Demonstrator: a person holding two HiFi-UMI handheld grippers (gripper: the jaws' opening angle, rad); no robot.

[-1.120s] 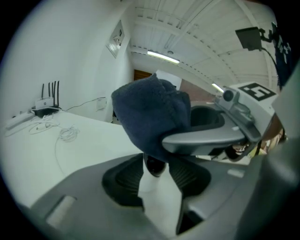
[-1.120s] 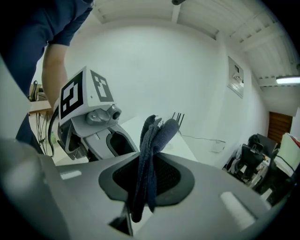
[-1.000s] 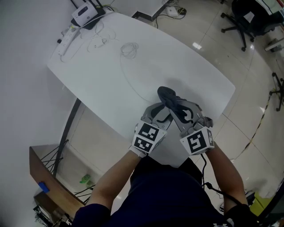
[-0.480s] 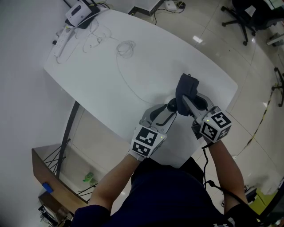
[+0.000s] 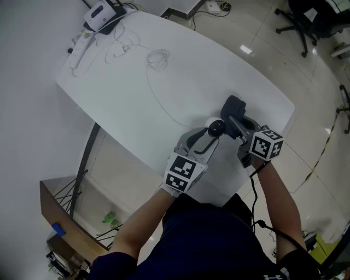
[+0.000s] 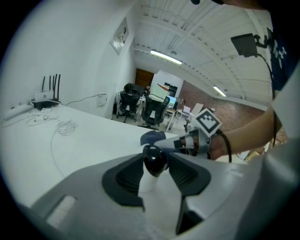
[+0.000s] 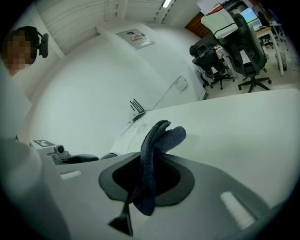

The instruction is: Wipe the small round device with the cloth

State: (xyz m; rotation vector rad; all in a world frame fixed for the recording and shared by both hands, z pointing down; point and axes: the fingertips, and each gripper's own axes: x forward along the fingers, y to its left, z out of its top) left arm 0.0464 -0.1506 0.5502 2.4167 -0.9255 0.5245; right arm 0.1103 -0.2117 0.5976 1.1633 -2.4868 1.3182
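Observation:
The small round device [image 5: 215,127], a white body with a glossy black dome, is pinched between the pads of my left gripper [image 5: 210,133] above the table's near edge. In the left gripper view the dome [image 6: 154,159] stands up between the jaws of my left gripper [image 6: 154,171]. My right gripper [image 5: 236,121] is shut on a dark blue cloth [image 5: 232,108], just right of the device and apart from it. In the right gripper view the cloth [image 7: 154,150] hangs folded from my right gripper [image 7: 147,176].
The white table [image 5: 136,93] carries a router [image 5: 102,15], a power strip [image 5: 81,50] and a coiled white cable [image 5: 159,58] at its far end. An office chair [image 5: 306,22] stands on the tiled floor beyond. A wooden shelf [image 5: 60,219] sits below left.
A second ago the cloth lay over the device at the left gripper's tip. The right gripper has since drawn it off to the right, baring the black dome. The left gripper has barely moved.

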